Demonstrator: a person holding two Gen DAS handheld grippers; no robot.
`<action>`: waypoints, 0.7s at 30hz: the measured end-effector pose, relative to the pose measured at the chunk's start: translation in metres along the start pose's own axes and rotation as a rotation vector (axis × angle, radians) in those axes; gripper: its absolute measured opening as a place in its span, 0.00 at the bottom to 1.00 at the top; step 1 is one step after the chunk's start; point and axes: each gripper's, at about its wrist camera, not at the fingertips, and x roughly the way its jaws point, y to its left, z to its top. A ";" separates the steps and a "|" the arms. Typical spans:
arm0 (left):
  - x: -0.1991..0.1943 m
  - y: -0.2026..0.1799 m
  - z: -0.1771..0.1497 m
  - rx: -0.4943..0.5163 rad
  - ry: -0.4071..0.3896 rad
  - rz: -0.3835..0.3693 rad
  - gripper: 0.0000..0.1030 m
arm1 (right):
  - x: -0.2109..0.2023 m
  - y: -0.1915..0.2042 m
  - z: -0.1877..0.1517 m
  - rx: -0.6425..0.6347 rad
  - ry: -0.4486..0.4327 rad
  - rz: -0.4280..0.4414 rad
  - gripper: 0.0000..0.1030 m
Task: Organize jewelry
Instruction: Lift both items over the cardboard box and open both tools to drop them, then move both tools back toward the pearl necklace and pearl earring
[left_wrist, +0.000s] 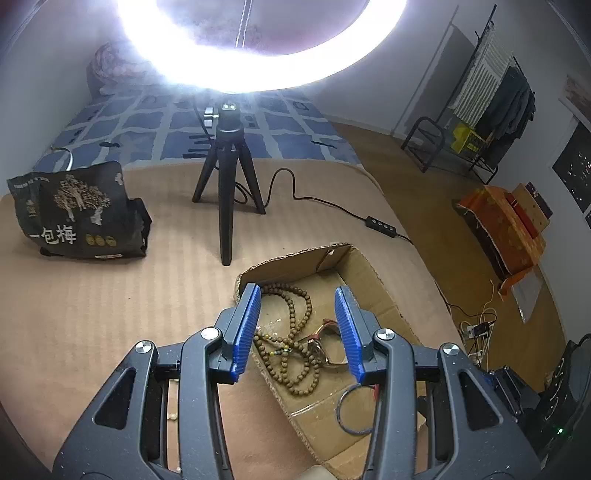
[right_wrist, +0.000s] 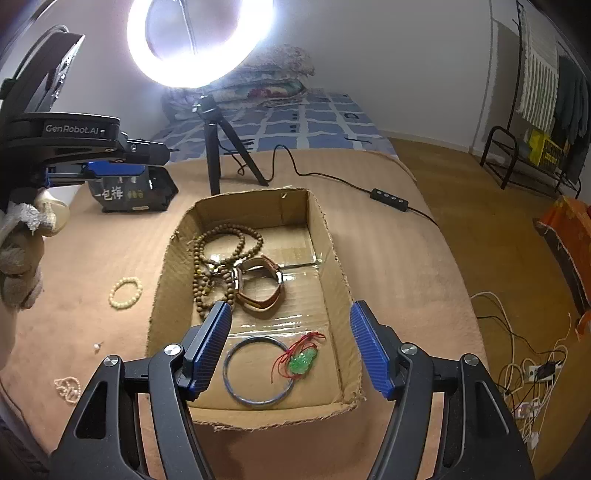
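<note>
An open cardboard box (right_wrist: 334, 258) lies on the tan blanket. Inside lie a long brown bead necklace (right_wrist: 218, 258), a brown-strap watch (right_wrist: 258, 284), a blue bangle (right_wrist: 258, 371) and a green jade pendant on red cord (right_wrist: 303, 362). My right gripper (right_wrist: 291, 343) is open and empty above the box's near end. My left gripper (left_wrist: 299, 332) is open and empty over the box's left side, above the necklace (left_wrist: 295, 332) and watch (left_wrist: 325, 343); it also shows in the right wrist view (right_wrist: 110, 173). A cream bead bracelet (right_wrist: 125, 293), a pearl chain (right_wrist: 68, 387) and a small pearl (right_wrist: 96, 347) lie on the blanket left of the box.
A ring light on a black tripod (left_wrist: 229, 177) stands behind the box, its cable and switch (left_wrist: 382, 225) trailing right. A black snack bag (left_wrist: 81, 210) stands at the left. The bed edge drops to a wood floor (right_wrist: 480, 206) with cables at the right.
</note>
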 end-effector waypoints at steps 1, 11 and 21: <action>-0.004 0.001 -0.001 0.000 -0.005 0.003 0.41 | -0.002 0.002 0.000 -0.005 -0.002 -0.001 0.65; -0.057 0.021 -0.013 -0.004 -0.051 0.036 0.41 | -0.032 0.017 0.003 -0.035 -0.045 -0.008 0.65; -0.126 0.062 -0.045 0.029 -0.108 0.133 0.41 | -0.057 0.041 0.004 -0.053 -0.087 0.043 0.65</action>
